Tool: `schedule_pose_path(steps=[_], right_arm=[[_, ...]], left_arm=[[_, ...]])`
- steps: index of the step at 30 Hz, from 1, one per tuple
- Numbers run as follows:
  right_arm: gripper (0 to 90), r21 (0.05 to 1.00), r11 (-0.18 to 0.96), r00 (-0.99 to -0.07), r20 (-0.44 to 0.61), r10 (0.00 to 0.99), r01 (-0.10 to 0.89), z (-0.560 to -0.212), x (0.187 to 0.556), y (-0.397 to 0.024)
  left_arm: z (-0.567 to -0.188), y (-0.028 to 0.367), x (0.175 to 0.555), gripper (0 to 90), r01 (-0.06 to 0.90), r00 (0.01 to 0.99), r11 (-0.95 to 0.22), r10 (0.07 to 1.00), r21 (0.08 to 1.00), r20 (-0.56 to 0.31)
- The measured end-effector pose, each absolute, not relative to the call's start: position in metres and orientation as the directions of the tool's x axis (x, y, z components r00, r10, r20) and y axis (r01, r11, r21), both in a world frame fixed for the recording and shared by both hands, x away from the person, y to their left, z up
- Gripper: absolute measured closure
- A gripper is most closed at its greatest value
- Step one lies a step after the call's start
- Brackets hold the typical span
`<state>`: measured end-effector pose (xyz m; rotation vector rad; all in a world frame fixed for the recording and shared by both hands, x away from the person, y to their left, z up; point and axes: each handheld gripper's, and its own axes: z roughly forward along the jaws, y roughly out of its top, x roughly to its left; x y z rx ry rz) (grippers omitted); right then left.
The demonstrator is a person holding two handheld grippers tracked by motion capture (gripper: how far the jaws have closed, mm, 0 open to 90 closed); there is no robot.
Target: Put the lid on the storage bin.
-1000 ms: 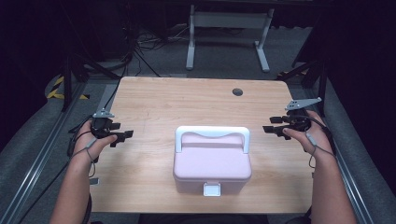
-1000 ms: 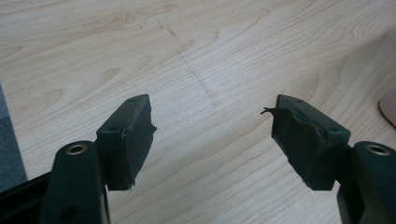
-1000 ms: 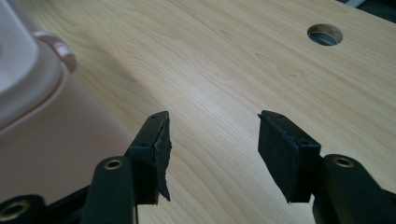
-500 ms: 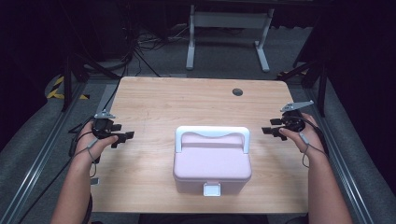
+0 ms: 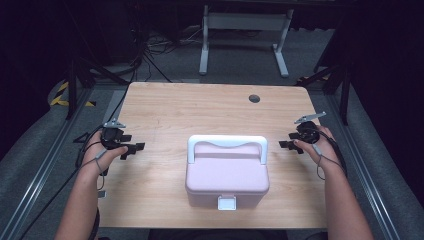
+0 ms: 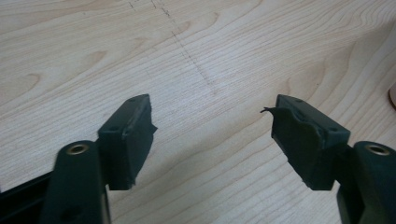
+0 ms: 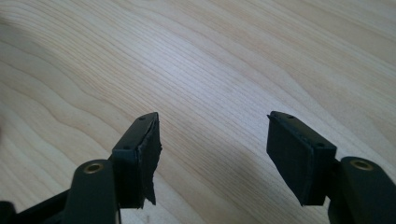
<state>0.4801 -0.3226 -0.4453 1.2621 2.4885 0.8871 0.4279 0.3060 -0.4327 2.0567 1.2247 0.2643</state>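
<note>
A pink lidded box (image 5: 227, 174) with a white handle (image 5: 227, 142) and a white front latch (image 5: 226, 203) stands shut near the table's front middle. To its left, my left gripper (image 5: 134, 149) is held low over the wood, open and pointing toward the box. On the other side my right gripper (image 5: 286, 145) is also open and points toward the box from the right. In the left gripper view my left gripper (image 6: 212, 128) has bare wood between its spread jaws. My right gripper (image 7: 212, 142) in the right gripper view is likewise spread over bare wood.
The wooden table (image 5: 200, 110) has a round dark cable hole (image 5: 254, 98) at the back right. A white desk frame (image 5: 245, 30) stands on the floor behind. Metal rails (image 5: 40, 175) run along both sides of the table.
The right hand has drawn its gripper slightly toward the front of the table and inward. The left gripper has barely moved.
</note>
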Motion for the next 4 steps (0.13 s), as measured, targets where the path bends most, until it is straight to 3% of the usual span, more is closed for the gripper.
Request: schedule_pose_path(steps=[4], right_arm=[[35.6, 0.577, 0.438, -0.585, 0.087, 0.806, 0.689, -0.4504, 0.4809, -0.3241]], left_arm=[[-0.4364, 0.3030, 0.4298, 38.6, 0.670, 0.546, -0.216, 0.791, 0.710, -0.275]])
